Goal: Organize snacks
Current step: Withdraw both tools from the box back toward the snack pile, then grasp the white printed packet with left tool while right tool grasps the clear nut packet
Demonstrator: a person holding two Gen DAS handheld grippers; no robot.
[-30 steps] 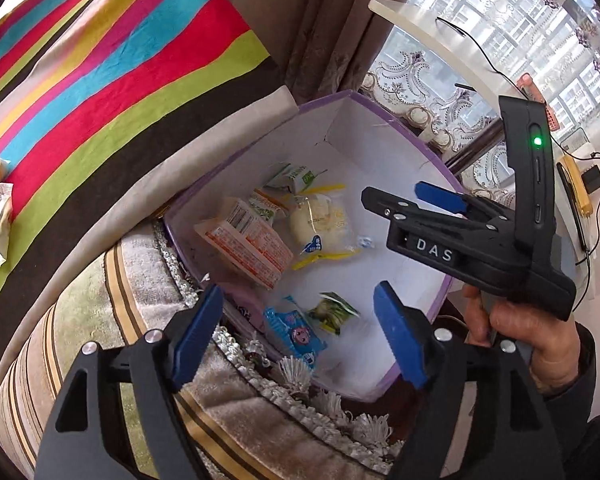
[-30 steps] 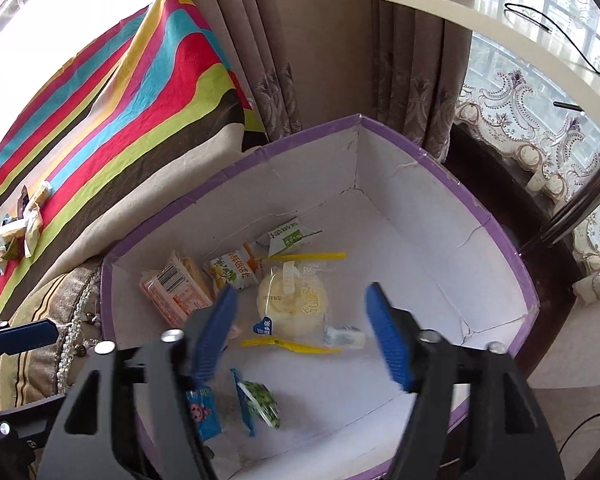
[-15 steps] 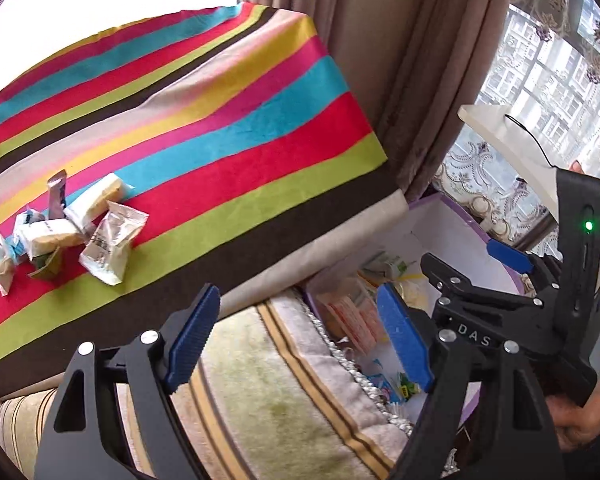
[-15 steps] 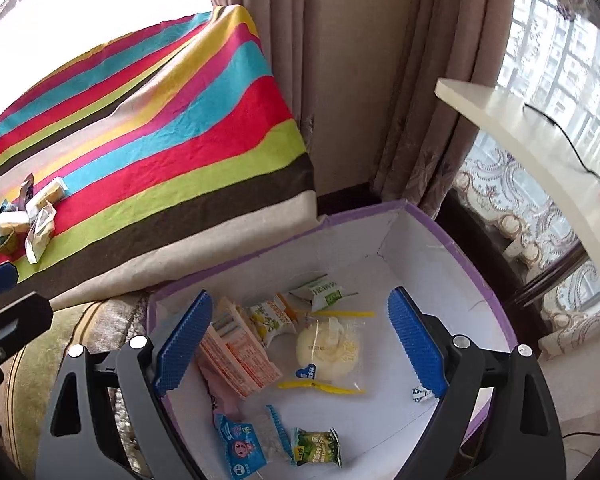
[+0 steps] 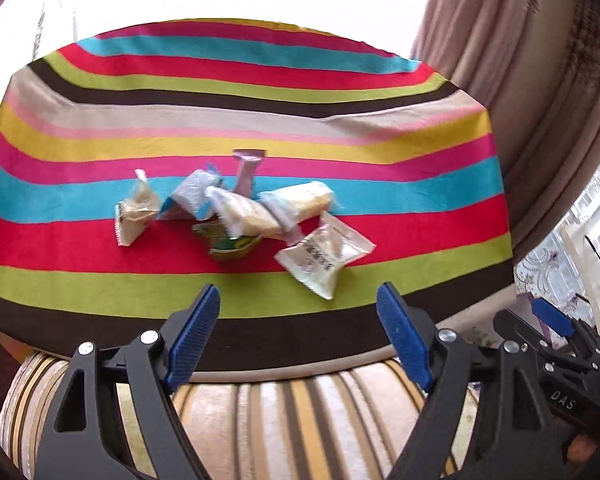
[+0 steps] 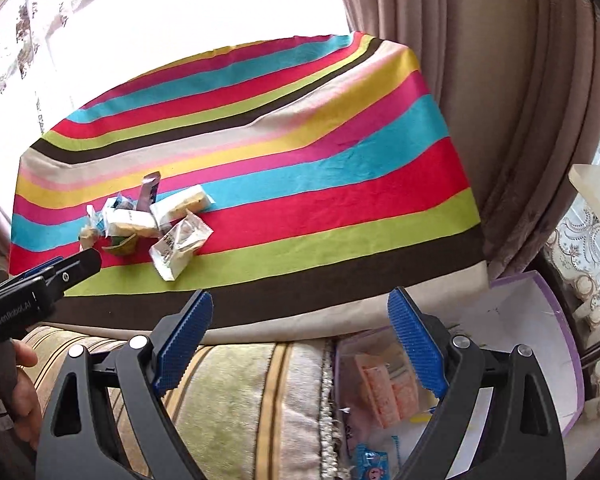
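A pile of several wrapped snacks (image 5: 236, 212) lies on the striped tablecloth (image 5: 400, 184); it also shows in the right wrist view (image 6: 148, 224). A clear packet (image 5: 324, 256) lies nearest at the pile's right. My left gripper (image 5: 298, 340) is open and empty, short of the table's near edge, facing the pile. My right gripper (image 6: 300, 344) is open and empty, above the cushion beside the purple-rimmed box (image 6: 556, 320), which holds an orange packet (image 6: 380, 392) and a blue packet (image 6: 370, 460).
A striped cushion (image 6: 236, 392) lies below both grippers, in front of the table. Beige curtains (image 6: 500, 120) hang at the right. A white shelf edge (image 6: 596, 188) juts in at the far right. The right gripper shows in the left wrist view (image 5: 556, 344).
Both grippers have swung up and left, away from the box and toward the striped table. The snack pile has come into the centre of the left wrist view. Both stay open.
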